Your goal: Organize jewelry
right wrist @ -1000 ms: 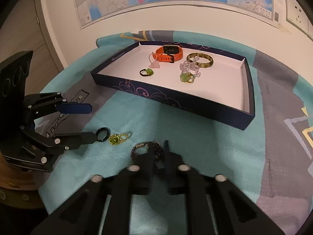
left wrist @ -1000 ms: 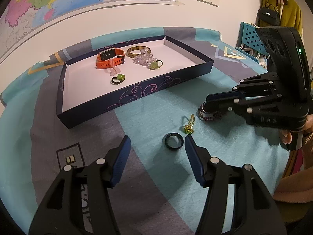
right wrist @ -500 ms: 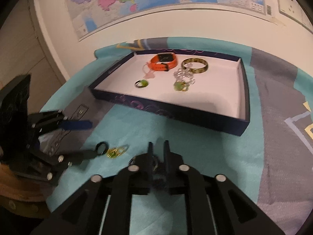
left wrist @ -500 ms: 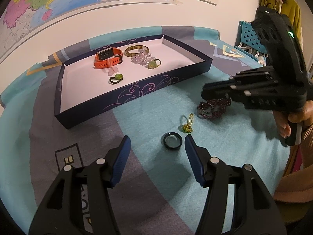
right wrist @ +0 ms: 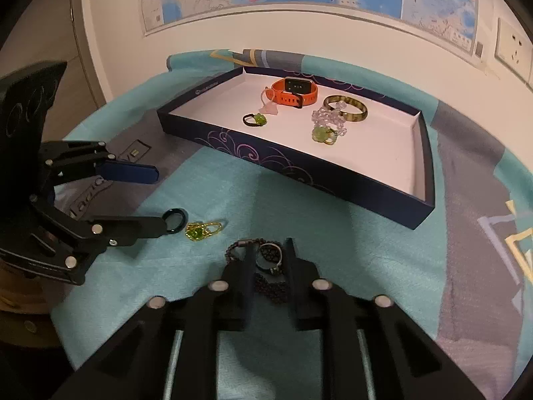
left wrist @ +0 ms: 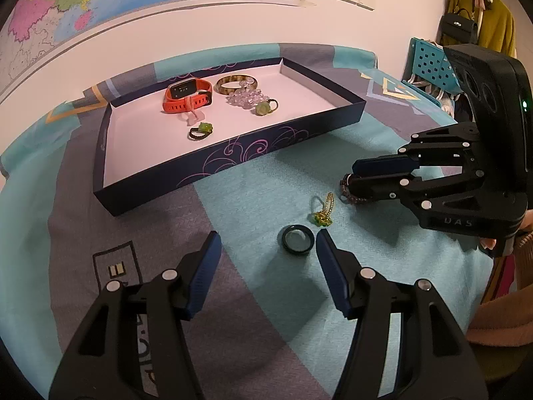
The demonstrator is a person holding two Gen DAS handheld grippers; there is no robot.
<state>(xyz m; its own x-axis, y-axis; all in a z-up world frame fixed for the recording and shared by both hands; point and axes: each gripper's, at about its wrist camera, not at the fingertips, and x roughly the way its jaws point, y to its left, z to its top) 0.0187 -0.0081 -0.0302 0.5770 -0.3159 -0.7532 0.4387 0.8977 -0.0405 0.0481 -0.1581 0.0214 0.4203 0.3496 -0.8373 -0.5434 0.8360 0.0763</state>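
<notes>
- Teal-and-grey tablecloth [left wrist: 383,293] under wall map; navy tray [left wrist: 233,163] as landmark.
- Right gripper [right wrist: 269,250]: shut a second ago, now slightly parted, straddling dark beaded bracelet [right wrist: 269,286] lying near tray front; not gripped.
- Left gripper [left wrist: 266,243]: half-open, empty, beside black ring [left wrist: 297,239].
- Bracelet pickup pending.

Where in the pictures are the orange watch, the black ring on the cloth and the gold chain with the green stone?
orange watch [left wrist: 186,97]: left wrist view, on its strap in the tray.
black ring [left wrist: 298,239]: left wrist view, on its rim.
gold chain [right wrist: 202,229]: right wrist view, on its links beside the green stone.
</notes>
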